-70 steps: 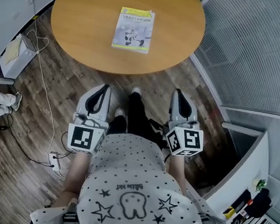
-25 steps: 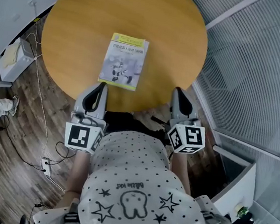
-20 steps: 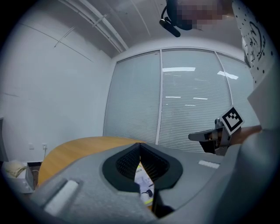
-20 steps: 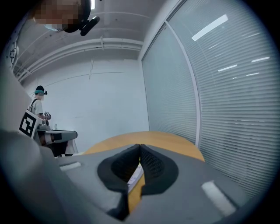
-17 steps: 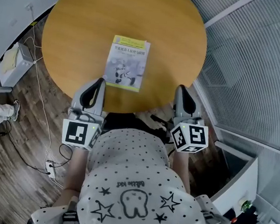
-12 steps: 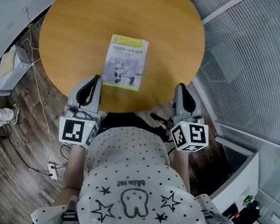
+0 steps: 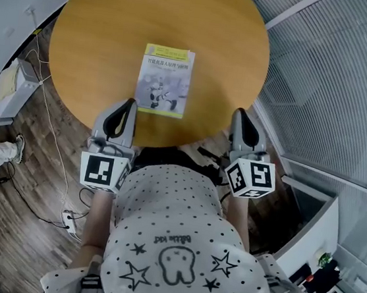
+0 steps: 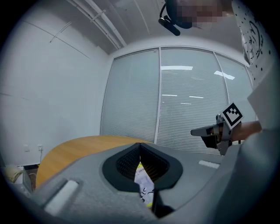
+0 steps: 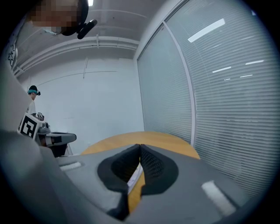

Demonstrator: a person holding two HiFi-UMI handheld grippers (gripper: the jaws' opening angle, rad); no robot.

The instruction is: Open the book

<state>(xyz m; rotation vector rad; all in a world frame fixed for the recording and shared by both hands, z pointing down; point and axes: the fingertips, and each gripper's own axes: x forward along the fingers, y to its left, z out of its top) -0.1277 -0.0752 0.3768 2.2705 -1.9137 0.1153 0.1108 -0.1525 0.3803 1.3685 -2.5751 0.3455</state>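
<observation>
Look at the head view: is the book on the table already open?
No, the book lies closed, cover up, on the round table.

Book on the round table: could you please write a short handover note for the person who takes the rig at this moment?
Book: closed, lying flat with its cover up on the round table, towards the near edge.
Left tool: jaws together, empty, by the table's near edge, left of the book, not touching it.
Right tool: jaws together, empty, by the near edge, right of the book.
Done: nothing on the book yet.
Left: open the book.
</observation>
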